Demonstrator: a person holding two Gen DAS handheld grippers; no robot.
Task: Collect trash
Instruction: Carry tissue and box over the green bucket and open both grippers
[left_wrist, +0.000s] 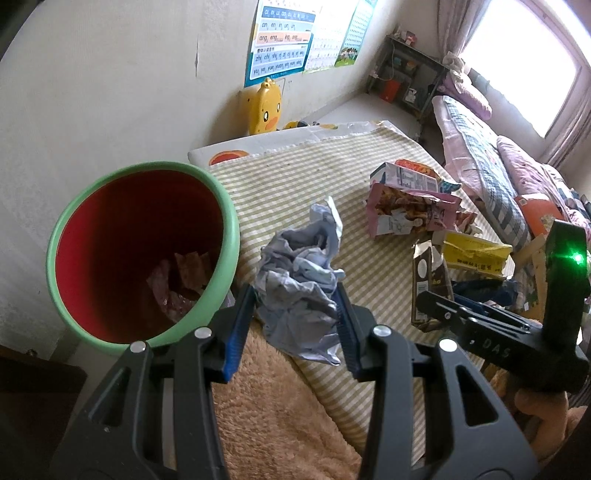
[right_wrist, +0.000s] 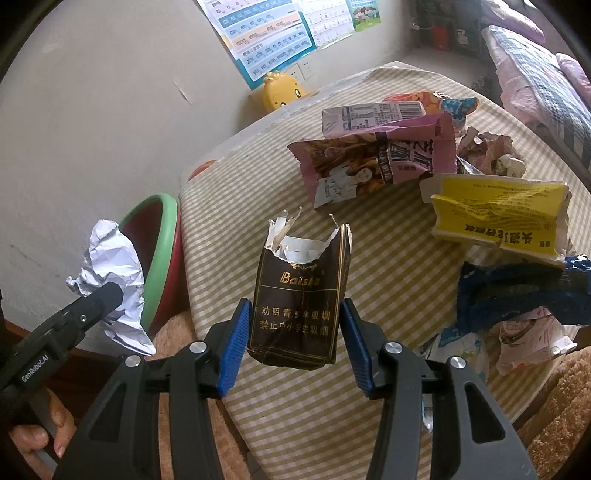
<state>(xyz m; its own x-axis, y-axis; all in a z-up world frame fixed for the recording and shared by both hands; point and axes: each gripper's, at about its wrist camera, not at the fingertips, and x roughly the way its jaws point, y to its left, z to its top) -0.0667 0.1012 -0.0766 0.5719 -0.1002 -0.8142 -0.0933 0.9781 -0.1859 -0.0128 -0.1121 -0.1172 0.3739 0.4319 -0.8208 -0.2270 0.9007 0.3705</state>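
Note:
My left gripper (left_wrist: 295, 314) is shut on a crumpled white paper wad (left_wrist: 299, 273), held just right of the green-rimmed red bin (left_wrist: 221, 206); the wad also shows in the right wrist view (right_wrist: 110, 266) beside the bin (right_wrist: 166, 243). Scraps lie at the bin's bottom. My right gripper (right_wrist: 293, 325) has its blue pads on both sides of a torn dark brown cigarette pack (right_wrist: 299, 295) and holds it upright above the striped cloth; this pack also shows in the left wrist view (left_wrist: 430, 284).
On the striped tablecloth (right_wrist: 369, 369) lie a pink snack bag (right_wrist: 373, 158), a yellow carton (right_wrist: 498, 214), a blue wrapper (right_wrist: 517, 291) and crumpled wrappers. A yellow duck toy (left_wrist: 264, 107) stands by the wall. A bed (left_wrist: 498, 155) is at the right.

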